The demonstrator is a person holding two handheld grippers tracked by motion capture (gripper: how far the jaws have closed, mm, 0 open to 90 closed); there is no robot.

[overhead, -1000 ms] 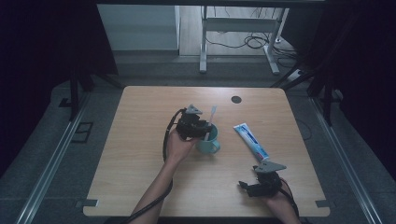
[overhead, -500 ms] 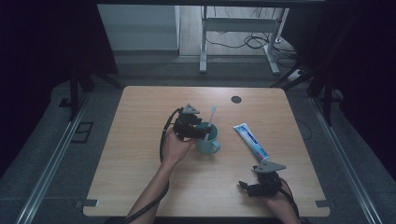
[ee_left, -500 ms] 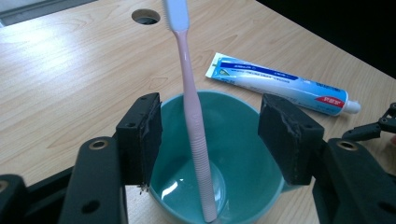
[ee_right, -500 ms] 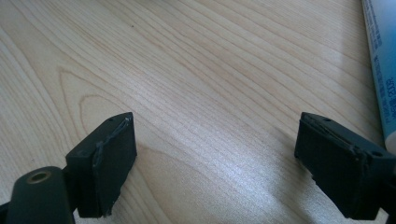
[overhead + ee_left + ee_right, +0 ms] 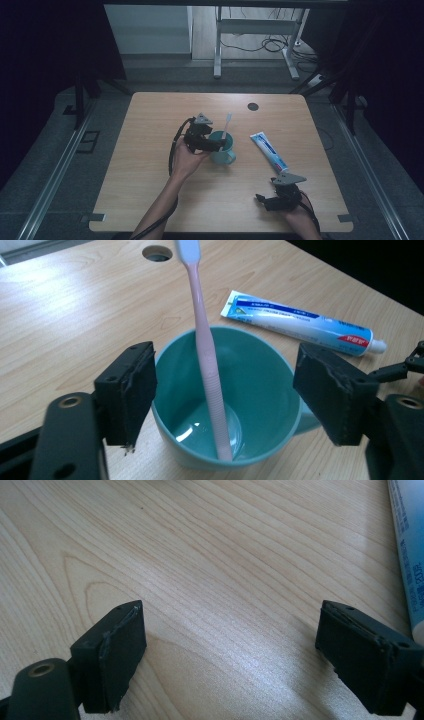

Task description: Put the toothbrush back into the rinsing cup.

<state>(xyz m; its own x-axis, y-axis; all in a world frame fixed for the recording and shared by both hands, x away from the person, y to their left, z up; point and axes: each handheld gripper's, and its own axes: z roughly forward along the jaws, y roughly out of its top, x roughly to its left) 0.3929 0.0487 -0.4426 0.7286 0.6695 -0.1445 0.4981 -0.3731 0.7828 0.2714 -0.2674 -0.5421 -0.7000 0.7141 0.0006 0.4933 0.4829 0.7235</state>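
Observation:
A teal mug stands mid-table with a pink toothbrush upright inside it, head up. My left gripper hovers at the mug's rim. Its jaws have just been opening and now stand apart on either side of the toothbrush handle without touching it. From above, the left gripper sits just left of the mug and the toothbrush. A blue and white toothpaste tube lies to the right. My right gripper is open over bare wood near the front edge, where the high view also shows this gripper.
The wooden table has a round cable hole at the back right. The toothpaste tube lies at the right edge of the right gripper view. Dark floor and rails surround the table.
The left hand has shifted only slightly beside the mug, and the toothbrush still stands in it. The right gripper has kept still.

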